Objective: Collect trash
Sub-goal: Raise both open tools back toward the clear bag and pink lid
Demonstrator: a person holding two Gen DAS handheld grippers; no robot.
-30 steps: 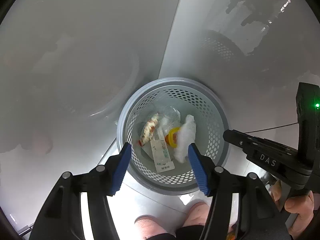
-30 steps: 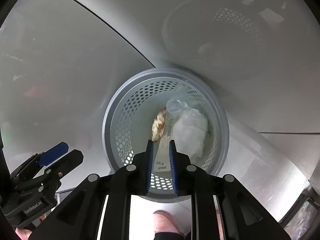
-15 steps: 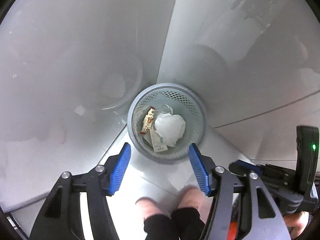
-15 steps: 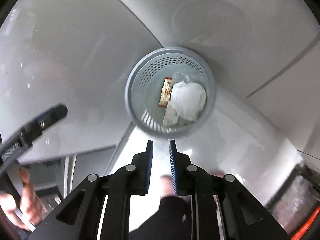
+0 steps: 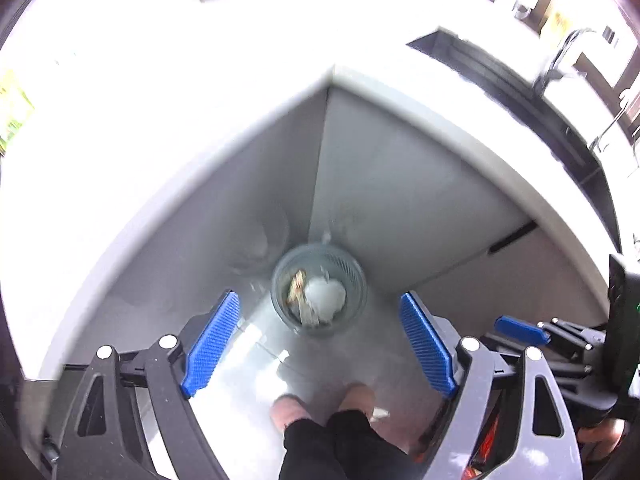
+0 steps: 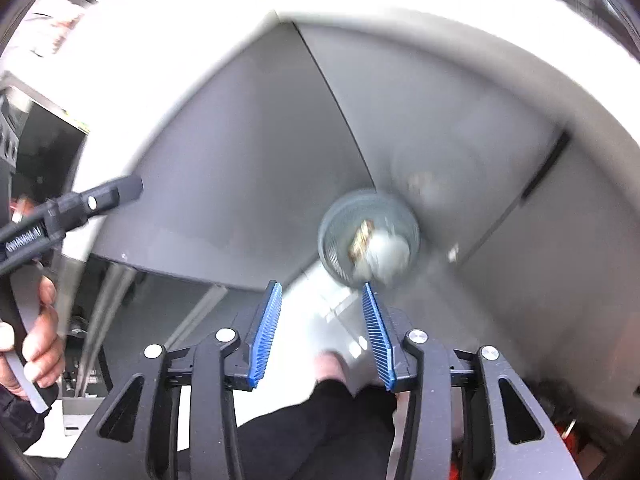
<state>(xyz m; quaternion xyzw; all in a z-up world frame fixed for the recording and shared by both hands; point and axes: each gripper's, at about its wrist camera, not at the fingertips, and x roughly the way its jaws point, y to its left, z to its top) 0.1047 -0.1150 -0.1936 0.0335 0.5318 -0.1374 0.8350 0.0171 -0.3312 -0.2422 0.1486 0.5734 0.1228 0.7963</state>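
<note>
Down on the glossy pale floor, in the corner where two flat grey cabinet panels meet, stands a round perforated plastic wastebasket (image 5: 318, 289); its wall is a mesh of small holes, though motion blur smears the pattern in both views; inside it lie a crumpled white tissue wad (image 5: 325, 295), soft and lumpy, and beside that a narrow printed snack wrapper (image 5: 297, 283) in yellowish and brown tones; a strip of pale paper pokes toward the near rim, too blurred to read.

The left gripper (image 5: 320, 344) hangs high above the basket, its jaws spread wide with nothing between them; its pads (image 5: 212, 342) are ribbed blue rubber set on angular black plastic fingers studded with round silver bolts; the basket sits well below, framed between the two pads.

The right gripper (image 6: 322, 336) also hangs above the floor, its jaws parted to a moderate gap and holding nothing; its blue pads (image 6: 264, 334) show fine ridges edge-on; in its view the basket (image 6: 370, 236) lies just beyond the right fingertip, with the tissue (image 6: 386, 254) and wrapper (image 6: 360, 240) inside.

A thick white countertop (image 5: 440, 92) with a rounded edge caps the cabinets; a dark slot handle (image 5: 512, 238) cuts one panel; the person's bare feet (image 5: 290, 410) and black trouser legs show at the bottom.
</note>
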